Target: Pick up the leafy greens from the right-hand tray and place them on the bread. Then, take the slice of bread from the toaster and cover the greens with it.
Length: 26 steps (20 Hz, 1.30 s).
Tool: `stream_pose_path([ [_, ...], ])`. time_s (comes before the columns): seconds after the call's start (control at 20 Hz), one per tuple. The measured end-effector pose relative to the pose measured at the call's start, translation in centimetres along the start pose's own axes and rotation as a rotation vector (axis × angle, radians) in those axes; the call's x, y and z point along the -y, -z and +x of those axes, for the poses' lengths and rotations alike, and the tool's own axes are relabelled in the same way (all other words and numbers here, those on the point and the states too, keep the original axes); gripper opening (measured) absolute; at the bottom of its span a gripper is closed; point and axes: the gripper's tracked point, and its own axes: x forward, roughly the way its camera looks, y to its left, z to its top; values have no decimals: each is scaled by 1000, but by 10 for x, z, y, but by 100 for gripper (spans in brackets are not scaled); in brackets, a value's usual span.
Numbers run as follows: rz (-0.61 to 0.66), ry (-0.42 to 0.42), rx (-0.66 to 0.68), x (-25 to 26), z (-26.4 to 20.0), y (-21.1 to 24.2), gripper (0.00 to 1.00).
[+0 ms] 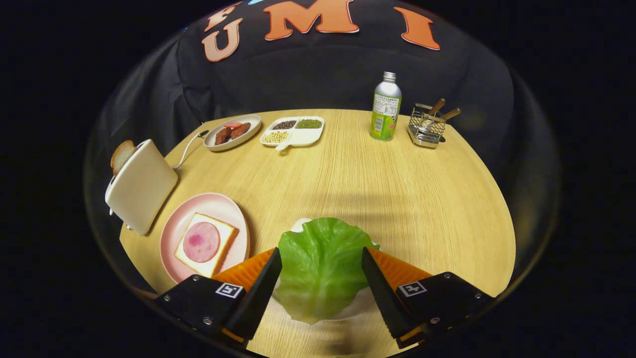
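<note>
Right between the jaws sits the lettuce leaf (320,268), lying on a small white tray (300,224) that peeks out from under it. The gripper (322,271) is spread wide, one finger either side of the leaf's edges, maybe just brushing them, but I wouldn't call it a pinch yet. Honestly that leaf looks floppy and featherlight, so it'll fold or slide rather than resist; I'd grab it near the middle where it bunches up, not by a thin rim that could tear or slip out.

Just off to the left is the pink plate (171,233) with the bread slice (218,253) and a round of ham (200,241) on top, so that's where the greens need to go. Past that, the toaster (141,191) has the second slice (121,155) poking out.

Further back on the wooden surface (377,184): an oval dish of meat (232,132), a divided dish of beans (294,131), a bottle (385,106) and a wire caddy (427,126).
</note>
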Motion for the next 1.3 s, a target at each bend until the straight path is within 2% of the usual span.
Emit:
stream_pose_path([
  [0.35, -21, 37, -109, 1, 18, 23, 96],
  [0.55, -17, 49, -155, -2, 24, 27, 87],
  [0.75, -28, 38, -150, -5, 25, 28, 71],
  [0.8, -32, 35, -138, -5, 26, 27, 59],
  [0.85, -37, 33, -129, -6, 25, 25, 52],
  [1.0, -46, 29, -106, -9, 26, 24, 13],
  [1.1, -62, 20, -95, -13, 24, 24, 4],
  [1.3, -30, -40, -46, -23, 13, 13, 3],
])
